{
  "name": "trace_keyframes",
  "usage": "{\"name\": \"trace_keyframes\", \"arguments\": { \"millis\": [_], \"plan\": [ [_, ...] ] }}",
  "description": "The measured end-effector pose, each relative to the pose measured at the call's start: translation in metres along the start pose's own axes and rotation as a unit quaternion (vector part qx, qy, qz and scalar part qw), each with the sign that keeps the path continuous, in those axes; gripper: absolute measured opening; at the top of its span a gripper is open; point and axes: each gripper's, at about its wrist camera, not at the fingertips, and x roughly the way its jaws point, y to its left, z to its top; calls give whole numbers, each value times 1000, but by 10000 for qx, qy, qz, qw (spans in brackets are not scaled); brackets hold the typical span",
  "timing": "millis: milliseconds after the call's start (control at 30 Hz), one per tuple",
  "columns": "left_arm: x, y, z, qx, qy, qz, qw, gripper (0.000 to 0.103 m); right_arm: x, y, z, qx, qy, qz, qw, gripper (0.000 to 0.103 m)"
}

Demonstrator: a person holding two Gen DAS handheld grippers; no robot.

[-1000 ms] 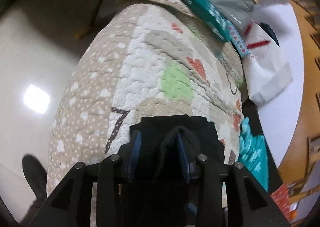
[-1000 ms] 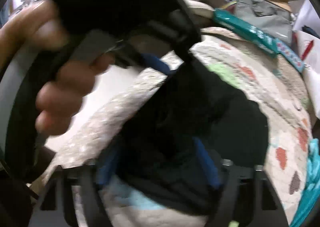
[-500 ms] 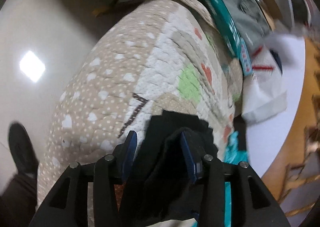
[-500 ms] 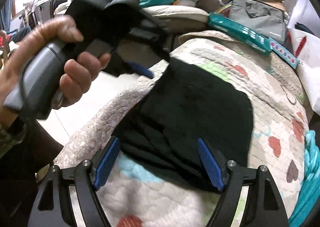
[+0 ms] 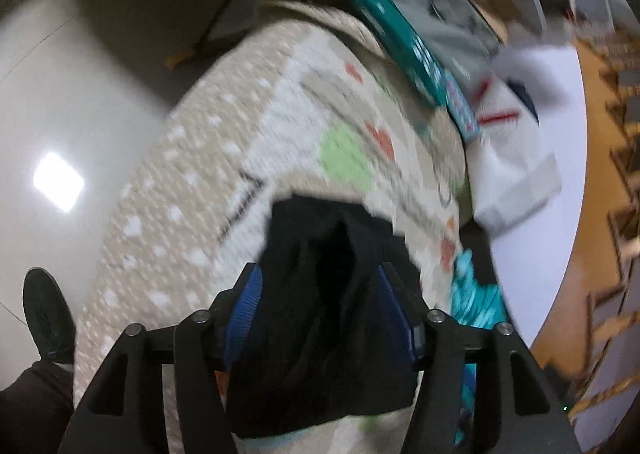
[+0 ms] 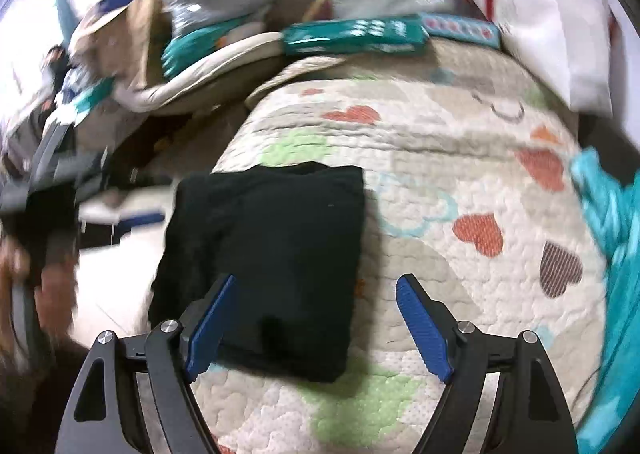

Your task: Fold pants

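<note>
- Where the quilt [image 6: 460,157] covers the table, the black pants [image 6: 272,254] lie folded into a rectangle.
- Right gripper [image 6: 316,318] is spread wide above the pants' near edge, gripping nothing.
- Left gripper [image 5: 320,314] straddles bunched pants [image 5: 320,294]; whether it pinches them, I cannot tell.

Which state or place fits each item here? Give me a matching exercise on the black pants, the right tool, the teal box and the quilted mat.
Column 1:
1. black pants
2. right tool
3. teal box
4. quilted mat

Column 2:
A. at the mat's far edge
B. open, holding nothing
C. folded into a compact rectangle
D. printed with hearts, under the pants

Pairs: 1-C, 2-B, 3-A, 4-D
</note>
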Motion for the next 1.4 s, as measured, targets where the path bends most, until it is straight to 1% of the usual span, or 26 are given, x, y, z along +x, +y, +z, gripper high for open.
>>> {"name": "trace_keyframes", "arguments": {
  "millis": [167, 267, 300, 333, 367, 433, 467, 500, 533, 567, 600, 633, 667, 700, 733, 833, 967, 1033, 1067, 1133, 1167, 1200, 1233, 1267, 1333, 1400],
  "plan": [
    [25, -7, -21, 364, 202, 512, 9978, 66, 32, -27, 17, 729, 227, 357, 9964, 86],
    [31, -6, -23, 569, 160, 785, 9952, 75, 58, -44, 21, 1342, 531, 894, 9855, 88],
    [32, -6, -22, 598, 155, 851, 9945, 78, 70, -52, 20, 1628, 679, 1133, 9778, 88],
    [34, -4, -21, 609, 149, 971, 9933, 87, 83, -59, 19, 1936, 819, 1412, 9674, 88],
    [36, -2, -20, 571, 157, 1049, 9927, 90, 94, -64, 17, 2157, 928, 1674, 9575, 89],
    [40, 3, -18, 509, 220, 1005, 9934, 90, 113, -73, 11, 2584, 1064, 2047, 9381, 89],
    [41, 2, -18, 558, 246, 1009, 9930, 90, 117, -74, 10, 2695, 1029, 2155, 9329, 91],
    [41, -1, -18, 636, 283, 967, 9929, 83, 118, -74, 10, 2731, 947, 2231, 9309, 91],
    [40, -4, -19, 684, 339, 780, 9940, 61, 119, -71, 11, 2666, 929, 2291, 9316, 90],
    [40, -7, -19, 684, 429, 575, 9951, 48, 119, -67, 12, 2573, 966, 2348, 9324, 87],
    [40, -10, -19, 695, 494, 464, 9953, 46, 120, -61, 14, 2453, 1053, 2426, 9327, 69],
    [39, -13, -20, 740, 503, 450, 9950, 40, 119, -56, 16, 2348, 1094, 2375, 9362, 64],
    [39, -15, -20, 756, 513, 453, 9948, 39, 115, -52, 19, 2259, 1096, 2360, 9387, 60],
    [37, -17, -19, 715, 530, 418, 9952, 37, 113, -49, 23, 2192, 1102, 2365, 9402, 48],
    [37, -19, -16, 687, 541, 371, 9955, 36, 108, -47, 28, 2100, 1083, 2328, 9434, 44],
    [38, -32, -4, 712, 503, 246, 9959, 36, 95, -43, 52, 1861, 852, 2198, 9538, 41],
    [48, -57, 23, 777, 364, 159, 9962, 36, 87, -48, 90, 1713, 591, 1946, 9640, 41],
    [61, -65, 38, 788, 350, 204, 9961, 38, 92, -54, 106, 1726, 581, 1798, 9667, 41],
    [68, -65, 44, 759, 316, 289, 9962, 41, 95, -56, 111, 1721, 598, 1737, 9678, 41],
    [82, -56, 53, 588, 267, 697, 9955, 43, 113, -57, 117, 1636, 786, 1445, 9727, 46],
    [88, -45, 57, 374, 309, 944, 9943, 51, 121, -58, 117, 1665, 893, 1253, 9740, 48],
    [92, -35, 59, 149, 388, 847, 9955, 54, 127, -60, 115, 1718, 955, 1135, 9739, 54],
    [92, -26, 60, -115, 404, 620, 9972, 55, 131, -64, 111, 1811, 967, 1142, 9720, 61],
    [89, -21, 62, -277, 408, 495, 9976, 55, 131, -68, 107, 1886, 938, 1198, 9702, 63],
    [84, -18, 63, -336, 420, 504, 9973, 55, 131, -71, 101, 1992, 902, 1294, 9672, 71],
    [83, -15, 62, -311, 391, 509, 9975, 55, 128, -73, 95, 1980, 902, 1285, 9675, 73]
  ]
}}
